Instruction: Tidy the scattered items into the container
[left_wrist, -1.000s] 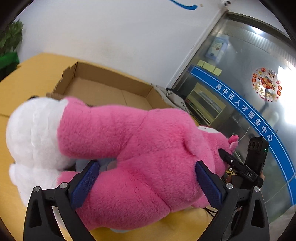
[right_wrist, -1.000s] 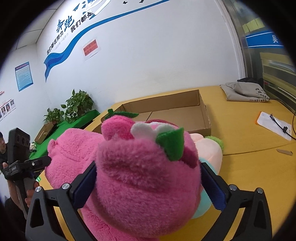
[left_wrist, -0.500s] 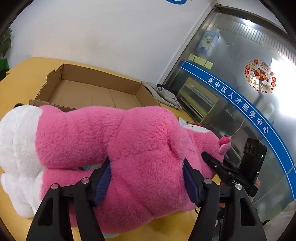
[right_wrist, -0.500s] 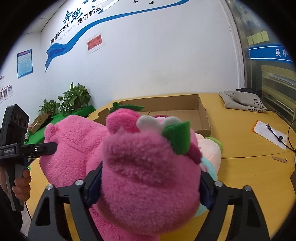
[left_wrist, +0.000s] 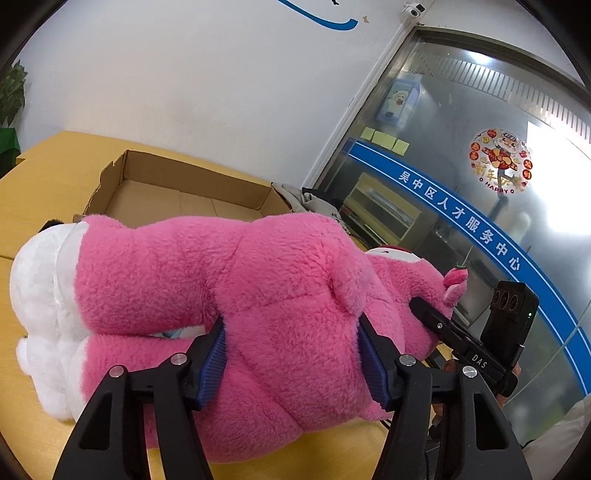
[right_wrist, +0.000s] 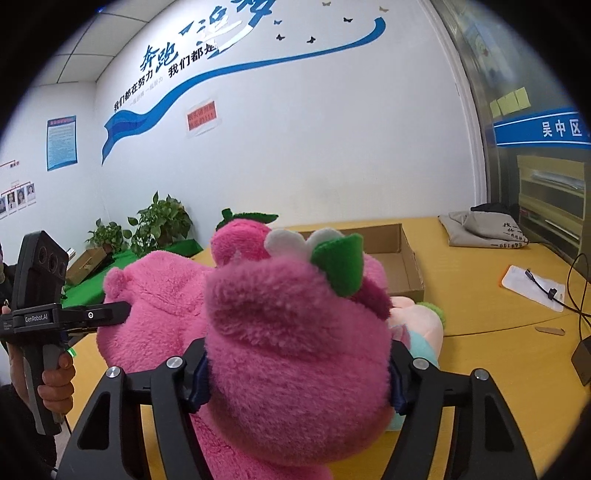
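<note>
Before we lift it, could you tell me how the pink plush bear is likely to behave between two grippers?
The pink plush bear will probably sag: its fur dents where the left gripper pinches it. It looks light for its bulk. The right gripper squeezes its head, so it may droop, not slip.

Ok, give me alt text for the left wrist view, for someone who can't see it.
The left tool is shut on the body of a big pink plush lying on a yellow table, its white feet to the left. An open cardboard box sits behind it, and the right tool grips the far end of the plush.
</note>
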